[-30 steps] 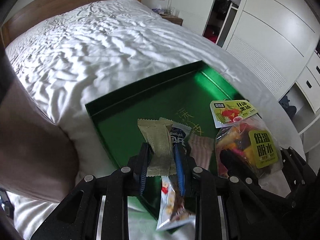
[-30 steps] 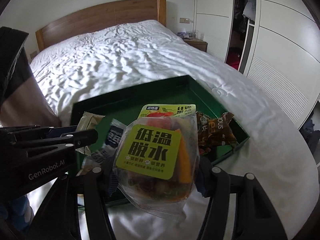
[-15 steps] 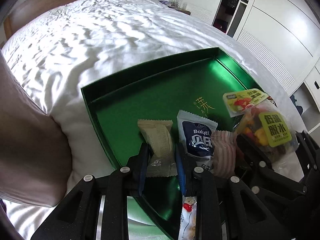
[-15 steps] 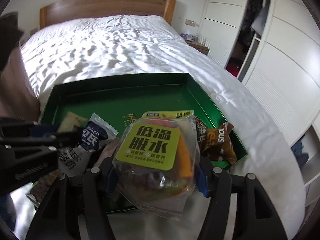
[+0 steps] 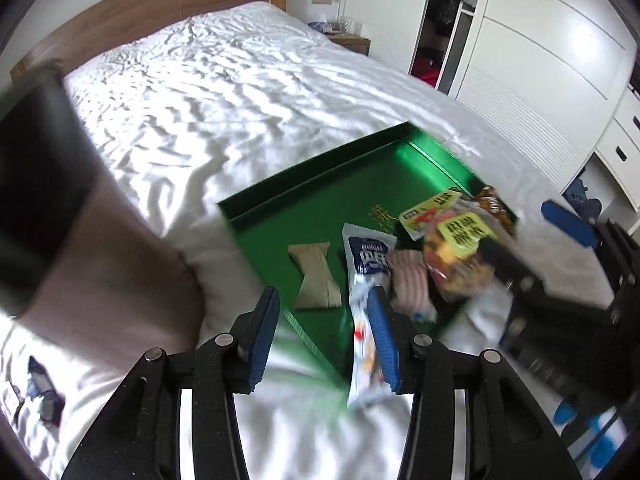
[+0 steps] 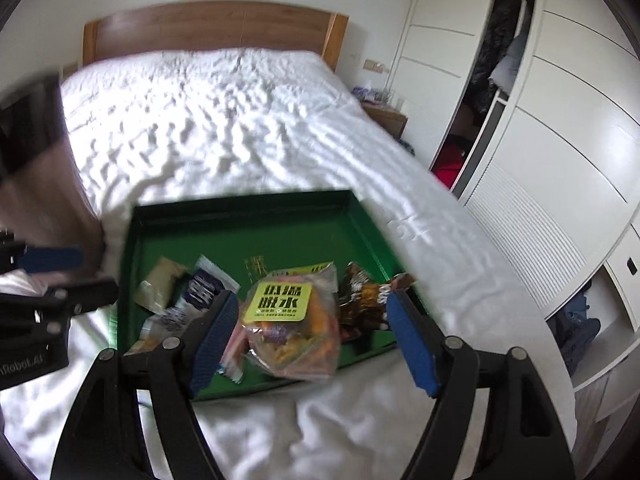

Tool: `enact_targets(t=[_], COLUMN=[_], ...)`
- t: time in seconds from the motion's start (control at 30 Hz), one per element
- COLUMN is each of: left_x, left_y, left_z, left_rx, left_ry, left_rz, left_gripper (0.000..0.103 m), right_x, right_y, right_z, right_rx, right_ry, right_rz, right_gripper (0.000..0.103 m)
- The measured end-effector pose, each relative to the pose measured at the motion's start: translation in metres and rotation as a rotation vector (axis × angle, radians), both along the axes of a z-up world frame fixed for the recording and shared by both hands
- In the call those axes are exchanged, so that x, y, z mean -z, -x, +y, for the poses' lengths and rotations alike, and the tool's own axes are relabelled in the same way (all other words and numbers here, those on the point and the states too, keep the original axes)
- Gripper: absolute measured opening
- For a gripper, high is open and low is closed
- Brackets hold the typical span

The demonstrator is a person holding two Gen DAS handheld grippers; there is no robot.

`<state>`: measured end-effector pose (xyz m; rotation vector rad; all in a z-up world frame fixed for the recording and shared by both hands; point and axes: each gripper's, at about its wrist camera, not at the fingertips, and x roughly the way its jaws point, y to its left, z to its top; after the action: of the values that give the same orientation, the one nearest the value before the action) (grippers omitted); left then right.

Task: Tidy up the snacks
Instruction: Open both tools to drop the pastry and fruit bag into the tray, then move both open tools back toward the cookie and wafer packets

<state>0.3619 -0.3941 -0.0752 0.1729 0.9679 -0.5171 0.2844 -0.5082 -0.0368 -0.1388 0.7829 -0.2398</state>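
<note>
Right wrist: right hand-held gripper point(image 6: 312, 336) wide, just opened (clear snack bag point(image 6: 294, 328) between, unpinched).

Left claw point(image 5: 324, 330) and right claw point(image 6: 310, 340) both angled downward, jaws just opened, nothing gripped.
</note>
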Motion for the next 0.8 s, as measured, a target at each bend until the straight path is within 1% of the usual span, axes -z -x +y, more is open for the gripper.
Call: enact_targets(t=[0.1, 0.23, 0.37, 0.4, 0.43, 0.57, 0.7, 0.8], left_x=[-0.024, -0.073, -0.132, -0.144, -0.159, -0.201, -0.231, -0.248], left_y=[0.019, 0.047, 0.081, 0.089, 0.1, 0.142, 0.185, 0.219], left_z=[0.02, 0.059, 0.116, 0.13, 0.147, 0.203, 0.247, 0.279], left_rx=[-0.01, -0.044, -0.092, -0.104, -0.12, -0.172, -0.207, -0.228], left_ry=[-0.001, 0.013, 0.044, 0.051, 0.053, 0.058, 0.061, 0.064], left_rz=[-0.023, -0.089, -0.184, -0.205, -0.23, -0.325, -0.4, -0.448], left_gripper=[0.042, 0.042, 0.043, 0.046, 0.048, 0.049, 0.049, 0.05], right_x=[-0.032, -0.093, -0.158, -0.175, -0.188, -0.239, -0.274, -0.29], right_y=[0.018, 0.054, 0.097, 0.111, 0.12, 0.167, 0.211, 0.238], right_z=[0.007, 0.023, 0.048, 0.057, 0.063, 0.097, 0.133, 0.154], right_rx=[0.003, -0.011, -0.047, -0.057, -0.067, -0.117, -0.178, -0.224], right_ry=[0.002, 0.001, -0.008, -0.009, -0.015, -0.03, -0.035, -0.061], right_rz=[-0.033, -0.116, -0.212, -0.242, -0.265, -0.358, -0.419, -0.449], right_gripper=[0.077, 0.077, 0.077, 0.077, 0.077, 0.077, 0.077, 0.077])
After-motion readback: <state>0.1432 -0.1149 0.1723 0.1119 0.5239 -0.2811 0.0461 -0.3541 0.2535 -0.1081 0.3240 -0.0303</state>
